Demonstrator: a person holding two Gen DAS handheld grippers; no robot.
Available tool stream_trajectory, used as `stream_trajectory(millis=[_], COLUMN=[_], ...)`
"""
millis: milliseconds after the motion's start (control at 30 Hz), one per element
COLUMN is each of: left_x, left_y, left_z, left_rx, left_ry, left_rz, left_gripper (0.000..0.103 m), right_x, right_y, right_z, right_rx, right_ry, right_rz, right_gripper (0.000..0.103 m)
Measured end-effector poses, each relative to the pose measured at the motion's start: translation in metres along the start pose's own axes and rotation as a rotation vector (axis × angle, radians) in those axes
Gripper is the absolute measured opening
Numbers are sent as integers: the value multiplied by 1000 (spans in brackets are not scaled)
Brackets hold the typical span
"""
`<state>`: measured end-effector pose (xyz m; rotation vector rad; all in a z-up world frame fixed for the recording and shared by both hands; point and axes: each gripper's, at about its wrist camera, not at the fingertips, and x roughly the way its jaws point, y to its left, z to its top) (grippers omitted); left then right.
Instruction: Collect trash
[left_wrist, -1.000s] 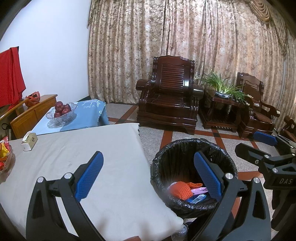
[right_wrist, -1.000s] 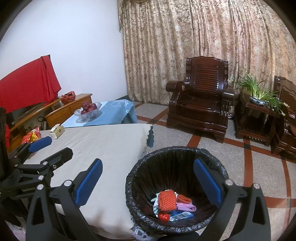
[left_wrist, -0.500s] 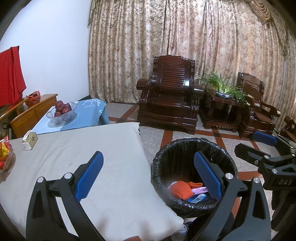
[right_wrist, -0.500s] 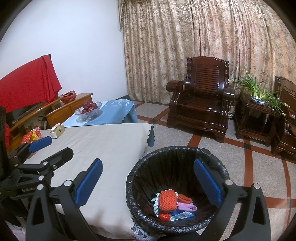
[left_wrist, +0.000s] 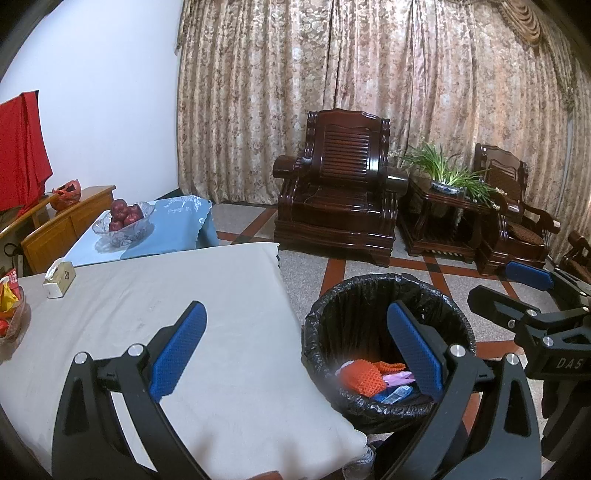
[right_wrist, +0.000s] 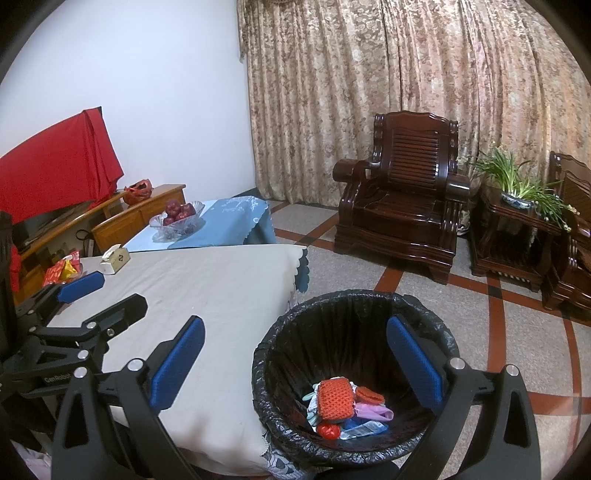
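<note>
My left wrist camera looks forward over the table (left_wrist: 229, 295), bin (left_wrist: 369, 306) at right; my right wrist camera sits further right, nearly above that bin (right_wrist: 332, 314). Both face the armchair (left_wrist: 343, 192) and curtain (right_wrist: 406, 74).

The bin (right_wrist: 354, 373) wore a crinkled, shiny black plastic liner. Inside lay an orange knitted piece (right_wrist: 334, 399). The table (left_wrist: 207, 295) was covered by a matt beige cloth. The armchair (left_wrist: 340, 192) was dark, glossy wood. The fruit bowl (left_wrist: 123, 225) looked like clear glass. The gripper pads (left_wrist: 179, 347) were blue and dimpled.
</note>
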<state>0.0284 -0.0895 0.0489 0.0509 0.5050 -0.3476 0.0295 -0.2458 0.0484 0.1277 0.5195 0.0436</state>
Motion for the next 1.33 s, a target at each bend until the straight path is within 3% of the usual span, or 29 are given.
stream_trajectory(millis=[1333], left_x=[-7], left_y=[5], left_z=[1], left_rx=[-4], left_ry=[4], left_rz=[1], left_gripper=[97], right_x=[2], right_y=[3], right_z=[-1], right_rx=[-3], right_ry=[5], right_rz=[0], right_gripper=[97])
